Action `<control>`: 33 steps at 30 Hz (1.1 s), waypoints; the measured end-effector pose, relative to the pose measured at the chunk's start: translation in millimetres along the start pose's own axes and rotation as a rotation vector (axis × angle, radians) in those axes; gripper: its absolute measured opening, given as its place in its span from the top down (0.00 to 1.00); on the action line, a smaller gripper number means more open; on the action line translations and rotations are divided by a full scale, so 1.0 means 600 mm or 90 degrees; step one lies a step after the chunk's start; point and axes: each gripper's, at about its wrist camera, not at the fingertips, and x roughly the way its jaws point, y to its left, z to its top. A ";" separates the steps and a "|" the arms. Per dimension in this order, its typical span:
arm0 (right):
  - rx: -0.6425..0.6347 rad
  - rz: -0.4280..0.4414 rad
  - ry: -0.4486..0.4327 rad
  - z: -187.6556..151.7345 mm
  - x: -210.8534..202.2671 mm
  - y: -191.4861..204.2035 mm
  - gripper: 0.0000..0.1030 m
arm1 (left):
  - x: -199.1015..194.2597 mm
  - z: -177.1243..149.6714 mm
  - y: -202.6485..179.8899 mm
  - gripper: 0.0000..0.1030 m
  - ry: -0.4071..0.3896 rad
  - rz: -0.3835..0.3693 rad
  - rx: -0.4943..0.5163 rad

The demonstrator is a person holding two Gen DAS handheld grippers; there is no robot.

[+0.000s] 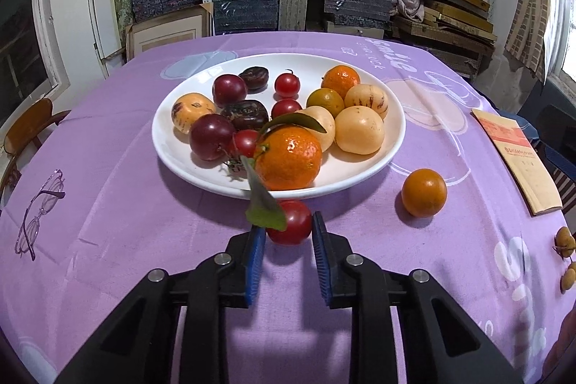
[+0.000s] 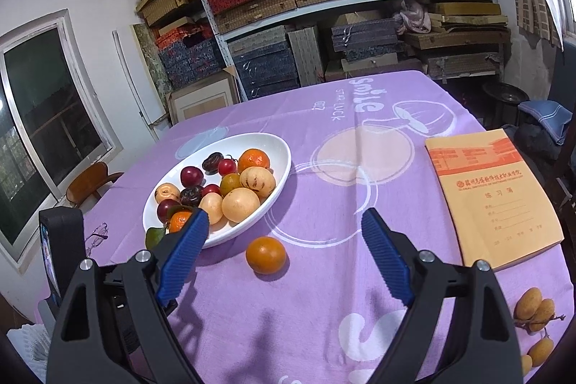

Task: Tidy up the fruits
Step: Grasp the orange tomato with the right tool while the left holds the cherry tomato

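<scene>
The surface (image 1: 108, 204) is draped in a purple printed cloth and carries a white plate (image 1: 360, 168) heaped with fruit: pale yellow ones, dark plums, small red tomatoes and oranges. A leafy orange (image 1: 288, 157) sits at the plate's near edge, one leaf drooping over the rim. An orange notebook (image 2: 493, 197) lies well to the plate's right. A loose orange (image 2: 265, 255) rests on the cloth just beside the plate's near rim. A cluster of small tan fruits (image 2: 532, 310) lies near the surface's right edge, and a pair of glasses (image 1: 39, 215) on its left. The left tool (image 1: 289, 225) is clamped on a red tomato (image 1: 293, 227) just in front of the plate. The right tool (image 2: 284, 225) hovers with its fingers wide apart, gripping nothing.
</scene>
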 end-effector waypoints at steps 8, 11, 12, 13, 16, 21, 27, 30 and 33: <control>-0.012 -0.005 0.002 -0.004 0.007 0.003 0.18 | -0.040 -0.010 0.078 0.75 -0.017 0.017 -0.016; -0.017 -0.009 0.005 -0.007 0.011 0.003 0.18 | -0.050 -0.019 0.128 0.75 -0.007 0.030 -0.027; -0.018 -0.010 0.006 -0.008 0.012 0.003 0.18 | -0.053 -0.023 0.141 0.75 -0.006 0.035 -0.031; -0.019 -0.012 0.007 -0.008 0.015 0.002 0.18 | -0.057 -0.026 0.160 0.75 -0.003 0.042 -0.036; -0.020 -0.014 0.013 -0.011 0.021 0.002 0.18 | -0.063 -0.033 0.201 0.75 0.010 0.040 -0.047; -0.043 -0.017 0.025 -0.021 0.033 0.013 0.18 | -0.066 -0.036 0.232 0.75 0.003 0.003 -0.040; -0.068 -0.017 0.027 -0.030 0.038 0.028 0.18 | -0.037 -0.024 0.213 0.75 0.006 -0.068 -0.029; -0.074 -0.010 0.026 -0.034 0.039 0.033 0.18 | -0.017 -0.025 0.199 0.74 0.020 -0.080 -0.024; -0.096 -0.014 0.039 -0.041 0.048 0.045 0.18 | -0.004 -0.026 0.196 0.75 0.032 -0.086 -0.024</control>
